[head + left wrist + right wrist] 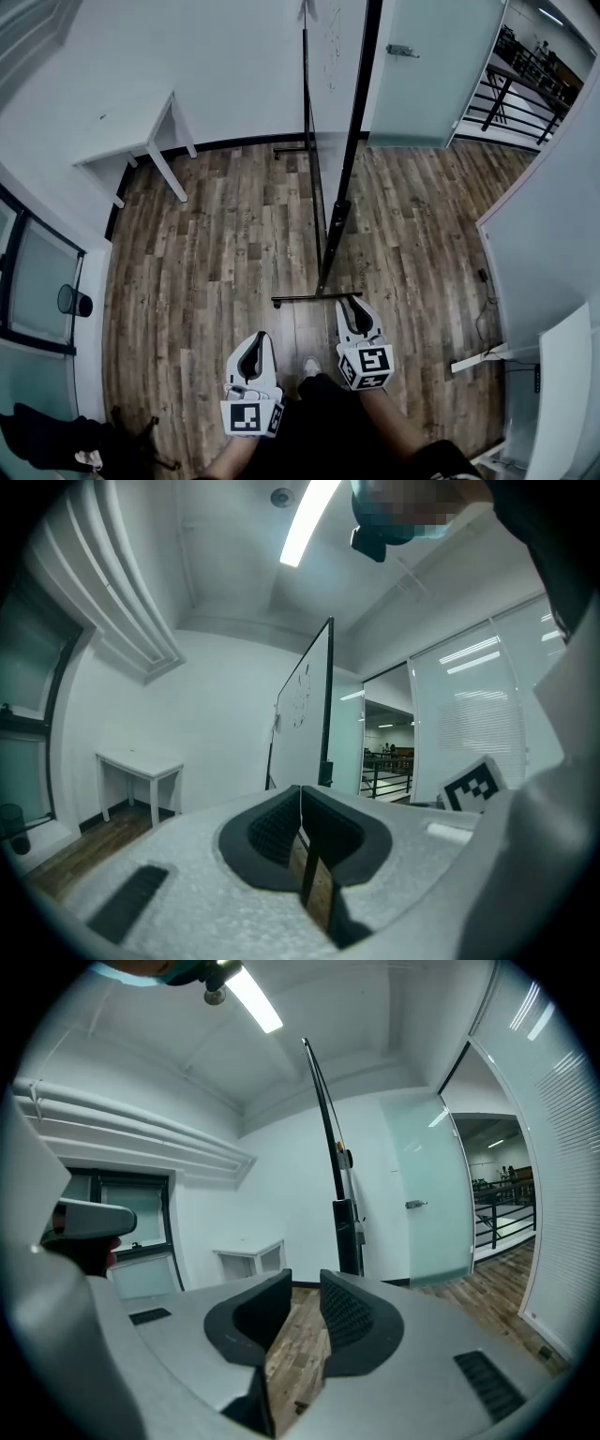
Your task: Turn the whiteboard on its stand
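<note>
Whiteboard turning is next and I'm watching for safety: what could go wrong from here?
1. The whiteboard stands tall over a thin foot bar; a high push might tip it.
2. Swinging round, it could strike the white table or glass door.
3. Neither the left hand-held gripper, shut, nor the right hand-held gripper, open, holds it; a hasty grab may slip.

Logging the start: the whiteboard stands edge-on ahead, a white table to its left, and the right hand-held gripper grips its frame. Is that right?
Not quite. The right hand-held gripper grips nothing: the right gripper view shows its jaws apart over floor, with the whiteboard standing off ahead. The edge-on board and the table to its left hold.
</note>
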### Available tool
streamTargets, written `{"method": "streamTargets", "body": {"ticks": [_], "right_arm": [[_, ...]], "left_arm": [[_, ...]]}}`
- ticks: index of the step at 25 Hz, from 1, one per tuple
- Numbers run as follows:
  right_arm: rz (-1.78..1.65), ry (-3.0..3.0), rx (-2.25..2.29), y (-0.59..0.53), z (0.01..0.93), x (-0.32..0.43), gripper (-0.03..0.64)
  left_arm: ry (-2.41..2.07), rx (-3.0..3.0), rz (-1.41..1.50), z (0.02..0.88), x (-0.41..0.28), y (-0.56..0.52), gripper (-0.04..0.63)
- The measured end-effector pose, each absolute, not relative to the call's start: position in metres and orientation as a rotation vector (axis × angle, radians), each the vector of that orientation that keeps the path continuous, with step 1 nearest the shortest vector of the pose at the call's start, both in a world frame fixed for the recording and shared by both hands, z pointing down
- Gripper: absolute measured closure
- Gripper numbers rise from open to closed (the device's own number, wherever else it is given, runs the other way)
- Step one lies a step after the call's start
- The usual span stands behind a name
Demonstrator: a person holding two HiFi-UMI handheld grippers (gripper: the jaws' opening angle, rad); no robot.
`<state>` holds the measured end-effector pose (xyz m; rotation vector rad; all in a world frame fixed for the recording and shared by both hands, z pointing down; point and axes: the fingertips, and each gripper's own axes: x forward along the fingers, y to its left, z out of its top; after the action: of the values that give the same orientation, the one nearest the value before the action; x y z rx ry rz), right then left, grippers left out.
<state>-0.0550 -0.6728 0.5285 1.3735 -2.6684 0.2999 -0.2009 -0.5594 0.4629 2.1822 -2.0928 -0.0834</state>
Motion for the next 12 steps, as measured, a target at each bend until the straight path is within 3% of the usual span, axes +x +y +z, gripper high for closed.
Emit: {"method": "streamTargets", "body": {"ticks": [3,12], "right_arm": [[0.322,-2.646,1.354,-0.712,0.545,-0.059,0.5],[0.342,-2.536,1.361,-0.828,0.596,-0.086,0.402]], "left_arm": [[-2.105,2.173,-0.093,0.462,-0.198,-0.583,0.577],[-2.149,2.122,-0.083,0.465,-0.205,-0.632,0.577]]}}
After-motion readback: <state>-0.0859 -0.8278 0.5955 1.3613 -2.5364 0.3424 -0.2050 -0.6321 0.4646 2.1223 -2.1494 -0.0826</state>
